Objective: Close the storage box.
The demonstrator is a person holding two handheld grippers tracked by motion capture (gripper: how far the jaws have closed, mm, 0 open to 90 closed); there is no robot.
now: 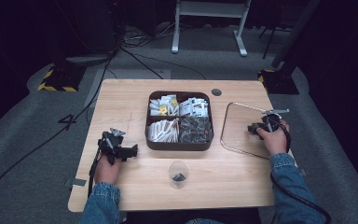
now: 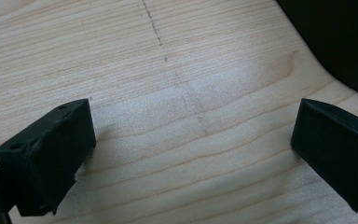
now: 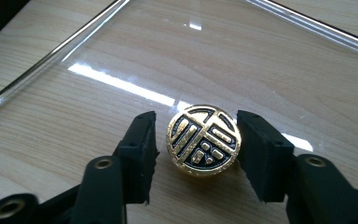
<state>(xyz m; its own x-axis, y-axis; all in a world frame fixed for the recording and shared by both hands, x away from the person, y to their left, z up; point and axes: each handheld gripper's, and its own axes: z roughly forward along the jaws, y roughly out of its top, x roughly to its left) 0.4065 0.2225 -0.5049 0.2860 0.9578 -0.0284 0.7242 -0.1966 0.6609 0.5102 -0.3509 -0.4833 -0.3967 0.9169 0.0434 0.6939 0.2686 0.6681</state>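
Observation:
A round gold-and-black knob [image 3: 203, 140] with a raised pattern sits on a clear glass lid [image 3: 121, 56] with a metal rim, lying flat on the table's right side [image 1: 235, 122]. My right gripper [image 3: 196, 140] is down at the lid with the knob between its jaws. The right pad [image 3: 261, 149] is at the knob's edge, while a narrow gap shows at the left pad [image 3: 142, 149]. In the high view the right gripper [image 1: 252, 128] points left over the lid. My left gripper [image 1: 131, 151] hovers wide open over bare wood [image 2: 191, 149], with nothing between its jaws.
A dark square tray [image 1: 179, 145] with compartments of white packets and dark pieces stands mid-table. A clear plastic cup [image 1: 178, 173] holding something dark stands near the front edge. The tray's corner [image 2: 345, 37] lies just beyond the left gripper. A cable hole [image 1: 216, 92] is at the back.

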